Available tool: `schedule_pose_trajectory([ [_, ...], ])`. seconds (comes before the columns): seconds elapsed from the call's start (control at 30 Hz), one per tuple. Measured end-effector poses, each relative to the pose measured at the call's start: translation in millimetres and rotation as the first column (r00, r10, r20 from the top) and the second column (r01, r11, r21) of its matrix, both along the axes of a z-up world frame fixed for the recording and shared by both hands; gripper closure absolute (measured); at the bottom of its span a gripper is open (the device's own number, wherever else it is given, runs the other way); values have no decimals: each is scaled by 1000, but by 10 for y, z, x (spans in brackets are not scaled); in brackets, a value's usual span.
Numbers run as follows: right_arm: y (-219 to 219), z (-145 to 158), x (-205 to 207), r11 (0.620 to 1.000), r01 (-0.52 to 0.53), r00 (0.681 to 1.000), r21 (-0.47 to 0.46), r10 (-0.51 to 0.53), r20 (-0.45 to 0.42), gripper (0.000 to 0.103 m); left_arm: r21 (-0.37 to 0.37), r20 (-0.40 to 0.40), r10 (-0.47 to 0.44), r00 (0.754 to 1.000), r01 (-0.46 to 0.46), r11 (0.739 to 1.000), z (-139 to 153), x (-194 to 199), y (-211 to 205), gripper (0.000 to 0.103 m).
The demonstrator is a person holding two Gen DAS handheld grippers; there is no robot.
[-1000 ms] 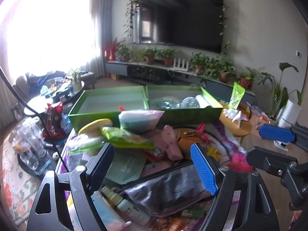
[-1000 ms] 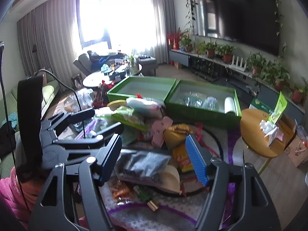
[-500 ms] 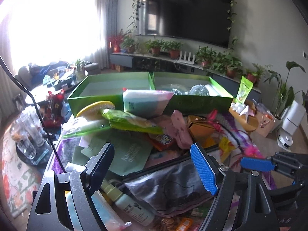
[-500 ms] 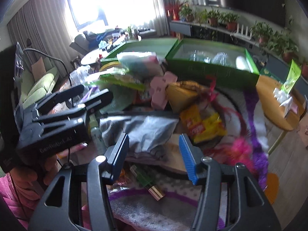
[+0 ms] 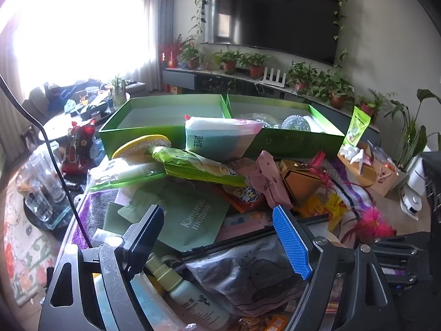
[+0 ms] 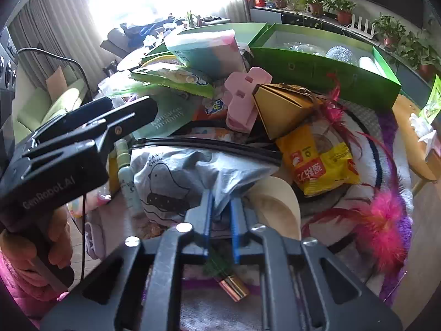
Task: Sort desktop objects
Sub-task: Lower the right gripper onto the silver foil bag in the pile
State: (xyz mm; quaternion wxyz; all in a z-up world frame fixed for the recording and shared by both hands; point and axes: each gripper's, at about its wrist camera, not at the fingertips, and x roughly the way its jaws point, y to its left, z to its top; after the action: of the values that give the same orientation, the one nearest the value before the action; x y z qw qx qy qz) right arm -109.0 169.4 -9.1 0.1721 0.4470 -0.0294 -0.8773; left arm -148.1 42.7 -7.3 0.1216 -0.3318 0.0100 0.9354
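1. Nearest the camera, the right hand-held gripper (image 6: pixel 220 218) has gone from spread wide a second ago to pinching the near corner of the grey zip pouch (image 6: pixel 176 182); a fold of its fabric bunches up between the blue pads (image 6: pixel 207 212). It has also dropped closer to the pile as it shut.
2. Just below that hand-held gripper a small gold-capped tube (image 6: pixel 233 288) lies on the table (image 6: pixel 220 311), and just right of the pads a cream curved piece (image 6: pixel 275 201) pokes out from under the pouch.
3. The left hand-held gripper (image 5: pixel 217 234) has sunk slightly toward the same pouch and hangs spread above its black zip edge (image 5: pixel 256 240), holding nothing. A pale green spray bottle (image 5: pixel 193 300) lies beneath its left finger.
4. Beyond the right hand-held gripper, to its right, sit a yellow snack packet (image 6: pixel 322 160) and pink feathers (image 6: pixel 383 220); straight ahead are a gold pyramid box (image 6: pixel 281 107), a pink clip (image 6: pixel 242 96) and a green sachet (image 6: pixel 171 115).
5. Farther ahead a green snack bag (image 6: pixel 173 78) and a pastel tissue pack (image 6: pixel 206 49) top the heap.
6. Farthest, past the heap, two green boxes stand side by side: the left box (image 5: pixel 165 110) looks empty, the right box (image 5: pixel 289 140) already holds some clear and white items.
7. The grip looks secured, so the pouch seems ready to be lifted, probably toward one of the boxes. Which box cannot be told. Objects resting against it could slide when it moves.
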Motion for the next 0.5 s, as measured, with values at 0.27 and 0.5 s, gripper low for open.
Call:
schedule_pose_trajectory([
  [0.27, 374, 270, 235, 991, 124, 990, 45, -120, -74, 101, -9, -3, -77, 997, 77, 997, 1, 80, 209, 21],
  [0.5, 591, 155, 286, 985, 169, 985, -30, -170, -25, 93, -7, 32, -101, 994, 101, 995, -101, 145, 314, 21],
])
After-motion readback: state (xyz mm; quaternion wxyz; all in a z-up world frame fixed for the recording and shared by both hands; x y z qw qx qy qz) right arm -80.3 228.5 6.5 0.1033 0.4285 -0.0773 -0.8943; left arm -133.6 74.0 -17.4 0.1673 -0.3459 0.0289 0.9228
